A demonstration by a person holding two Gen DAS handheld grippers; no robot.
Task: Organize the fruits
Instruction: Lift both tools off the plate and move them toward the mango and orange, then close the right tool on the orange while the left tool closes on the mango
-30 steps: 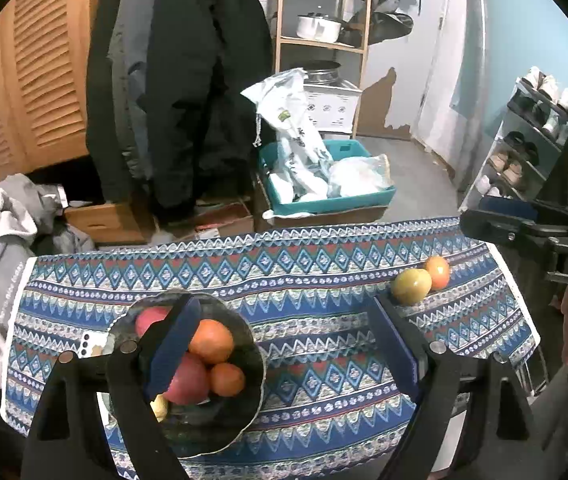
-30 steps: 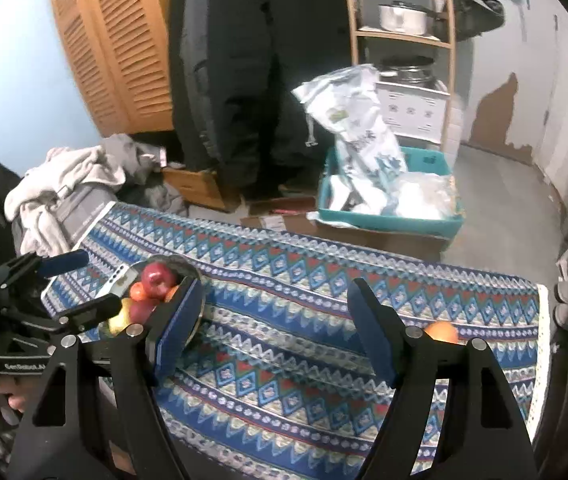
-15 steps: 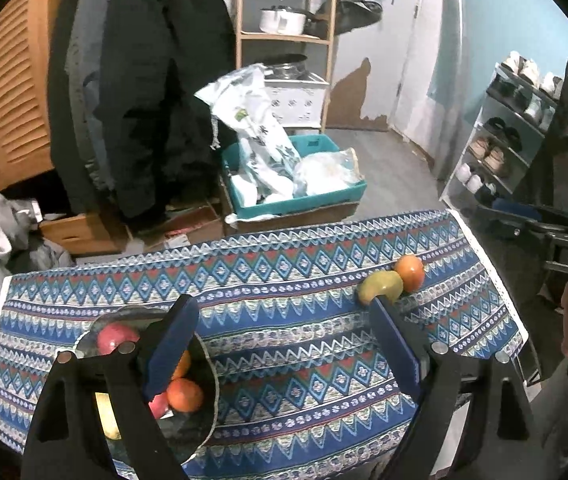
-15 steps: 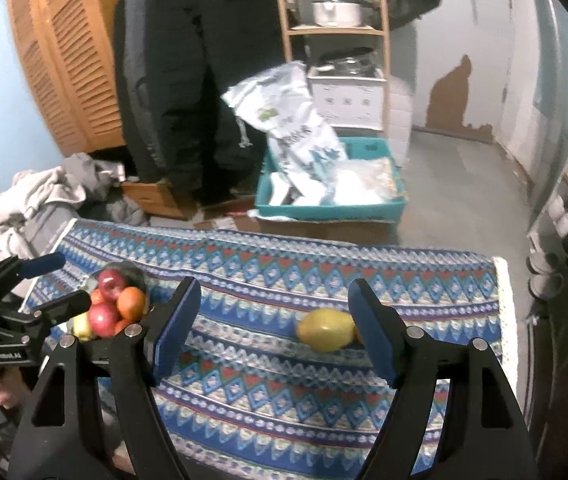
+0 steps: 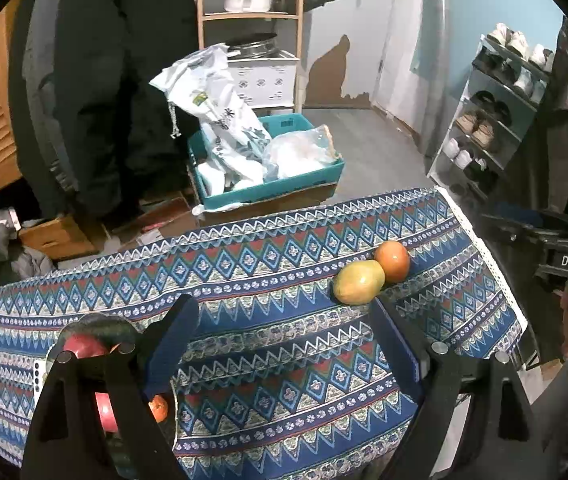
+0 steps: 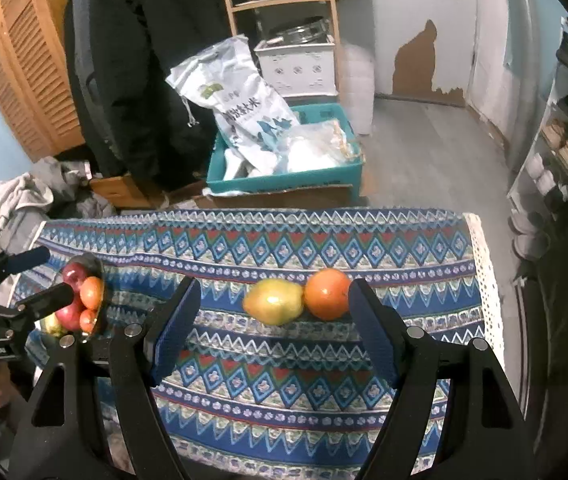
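Observation:
A yellow-green mango (image 6: pixel 273 307) and an orange-red round fruit (image 6: pixel 327 293) lie touching on the patterned tablecloth (image 6: pixel 284 392). My right gripper (image 6: pixel 274 330) is open above the cloth, both fruits just beyond its fingertips. The same mango (image 5: pixel 359 282) and round fruit (image 5: pixel 392 261) sit right of centre in the left wrist view. A dark bowl (image 6: pixel 98 320) at the table's left end holds apples and oranges. My left gripper (image 5: pixel 280 342) is open and empty over the cloth, its left finger in front of the bowl (image 5: pixel 102 326).
Beyond the table's far edge a teal crate (image 6: pixel 284 180) with bags stands on the floor. Dark coats hang by a wooden shelf unit. A shoe rack (image 5: pixel 496 112) stands at the right. Clothes lie piled at the left.
Both views have swung to the right along the table. The mango and round fruit now lie near the right gripper's fingertips, and the bowl has slid to the left edge of both views.

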